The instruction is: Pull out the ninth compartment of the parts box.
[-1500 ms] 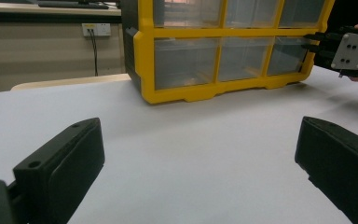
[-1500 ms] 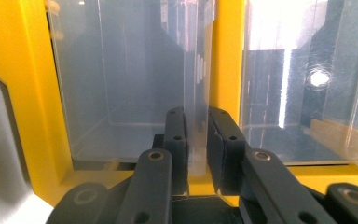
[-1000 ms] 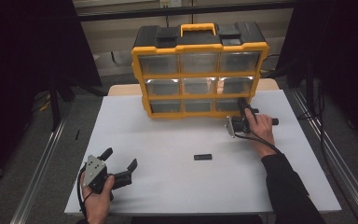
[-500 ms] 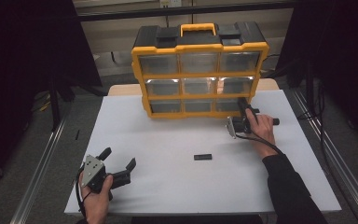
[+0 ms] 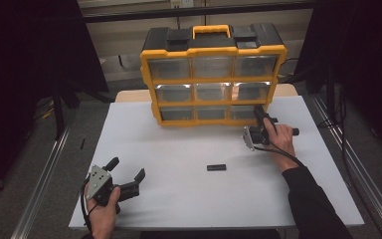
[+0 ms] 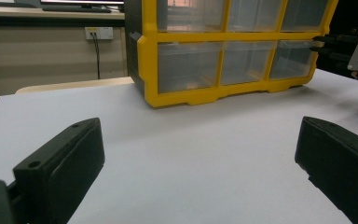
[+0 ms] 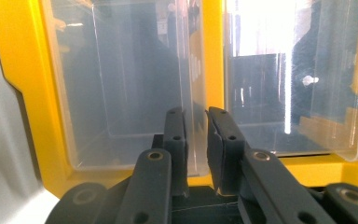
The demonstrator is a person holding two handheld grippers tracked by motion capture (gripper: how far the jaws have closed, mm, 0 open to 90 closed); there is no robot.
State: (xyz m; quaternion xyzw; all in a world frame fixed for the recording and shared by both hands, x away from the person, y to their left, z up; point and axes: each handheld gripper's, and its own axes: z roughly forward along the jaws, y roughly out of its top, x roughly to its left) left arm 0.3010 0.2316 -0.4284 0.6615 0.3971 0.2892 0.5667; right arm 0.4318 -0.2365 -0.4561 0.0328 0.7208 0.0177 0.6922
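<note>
The high view is dim, its edges sinking into black; only the white counter (image 5: 189,149) and the yellow organiser (image 5: 214,74) catch light from above. Glare streaks its middle drawers and, just beyond the right gripper's fingers (image 7: 175,140), whitens the clear drawer front (image 7: 261,42). The left gripper's fingers (image 6: 65,158) are close and soft, with faint shadows between them.

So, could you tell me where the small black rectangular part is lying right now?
In the high view, the small black rectangular part lies flat on the white table, right of centre, in front of the yellow organiser.
</note>
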